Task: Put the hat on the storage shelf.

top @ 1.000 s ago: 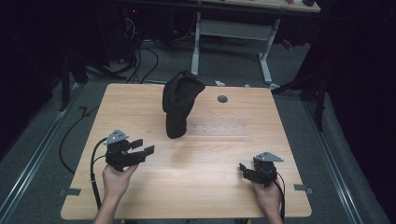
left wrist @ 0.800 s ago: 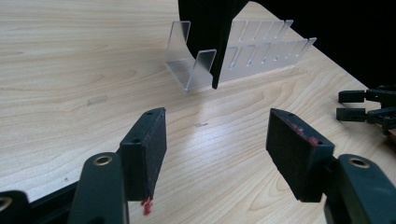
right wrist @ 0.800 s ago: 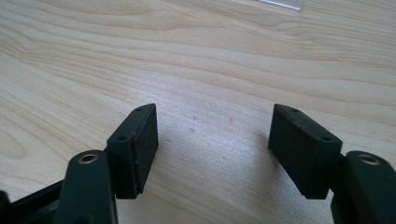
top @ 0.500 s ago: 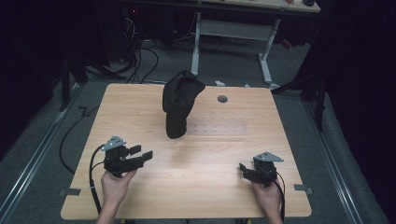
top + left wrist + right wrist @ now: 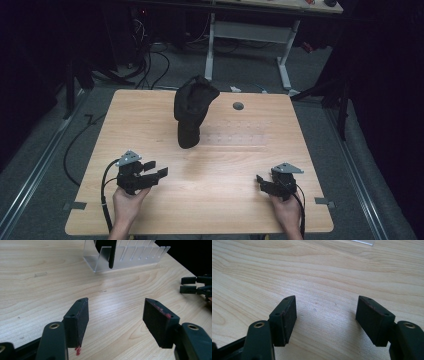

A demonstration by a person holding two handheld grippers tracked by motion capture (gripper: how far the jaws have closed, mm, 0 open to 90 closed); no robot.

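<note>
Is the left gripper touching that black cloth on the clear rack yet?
Apart. In the high view, bare table lies between the left gripper and the black cloth. The left gripper view shows its jaws open on nothing, the clear rack well ahead.

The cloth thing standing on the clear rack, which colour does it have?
The cloth thing is plain black, with no pattern visible. The high view shows it best.

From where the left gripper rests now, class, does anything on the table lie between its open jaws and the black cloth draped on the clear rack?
Nothing visible does. The left gripper is open over bare table, and only wood lies between it and the black cloth on the clear rack.
</note>
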